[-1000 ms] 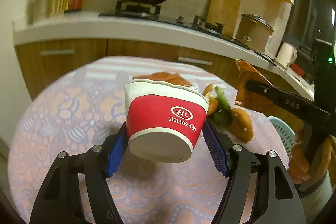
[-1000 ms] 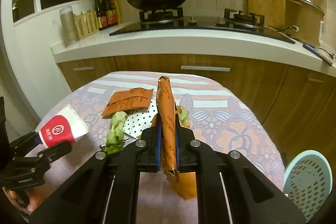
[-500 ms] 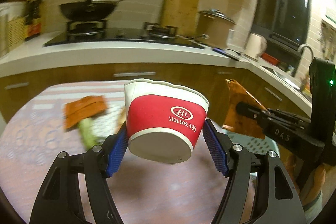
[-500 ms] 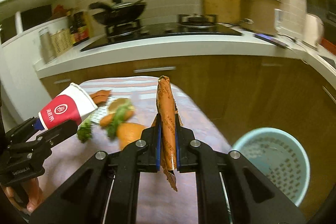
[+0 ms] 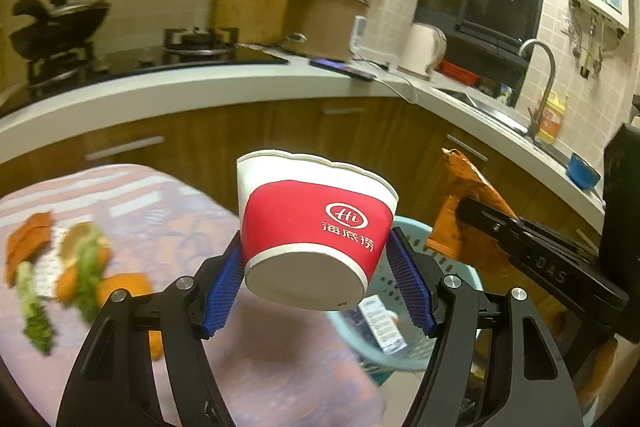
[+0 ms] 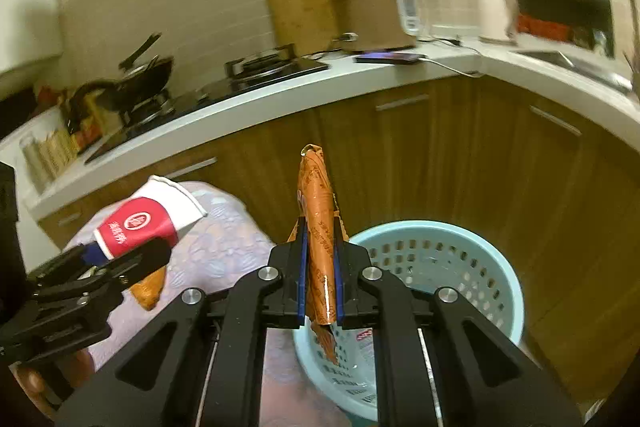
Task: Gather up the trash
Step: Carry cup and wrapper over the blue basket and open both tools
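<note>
Two grippers, both loaded: left gripper (image 5: 320, 291) has its blue pads squeezing a red-and-white paper cup (image 5: 314, 223) past the table's edge, right gripper (image 6: 319, 283) is pinched tight on a crumpled orange foil wrapper (image 6: 318, 227) over the light-blue perforated plastic basket (image 6: 472, 251).

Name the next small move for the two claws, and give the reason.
Probably carry both on over the bin, then open. The right claw pinches the wrapper at the bin's near rim; the left claw grips the cup, not yet above it.
</note>
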